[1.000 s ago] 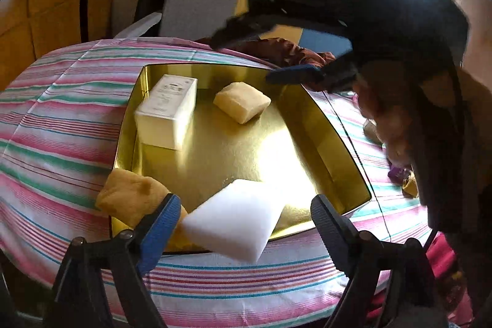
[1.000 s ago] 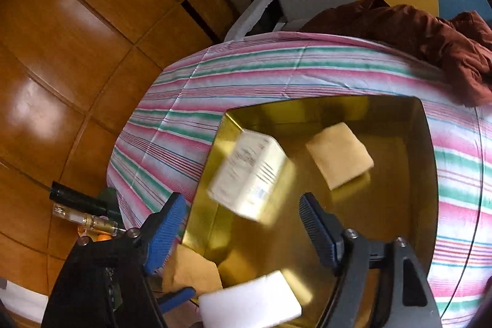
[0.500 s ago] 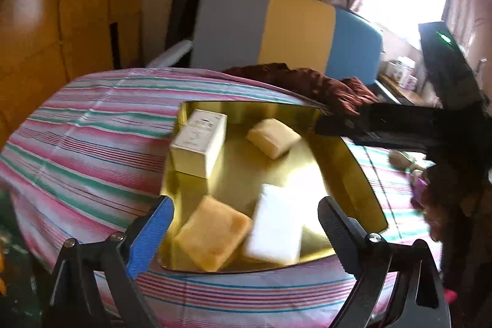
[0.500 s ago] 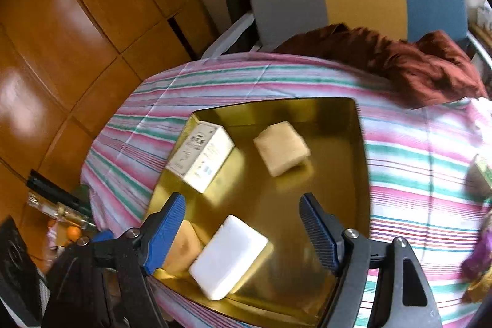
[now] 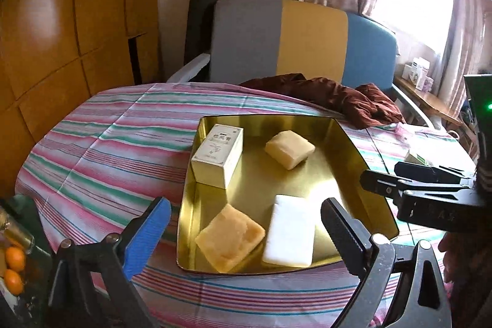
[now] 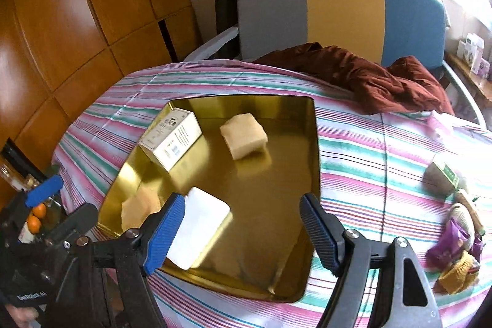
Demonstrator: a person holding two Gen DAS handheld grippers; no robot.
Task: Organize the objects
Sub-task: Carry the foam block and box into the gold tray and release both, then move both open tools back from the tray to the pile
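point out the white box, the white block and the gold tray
white box [image 5: 220,151], left wrist view, on its printed top face
white block [image 5: 290,231], left wrist view, middle of its flat top
gold tray [image 6: 276,174], right wrist view, bare floor of the tray

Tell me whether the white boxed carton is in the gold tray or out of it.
In. The white carton lies on its side inside the gold tray, against the far left corner, with the rim around it in both views.

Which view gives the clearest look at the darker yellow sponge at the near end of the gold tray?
The left wrist view: the darker yellow sponge lies unobstructed in the gold tray, beside the white block. In the right wrist view the same sponge is blurred, washed out and partly hidden behind that gripper's left fingertip.
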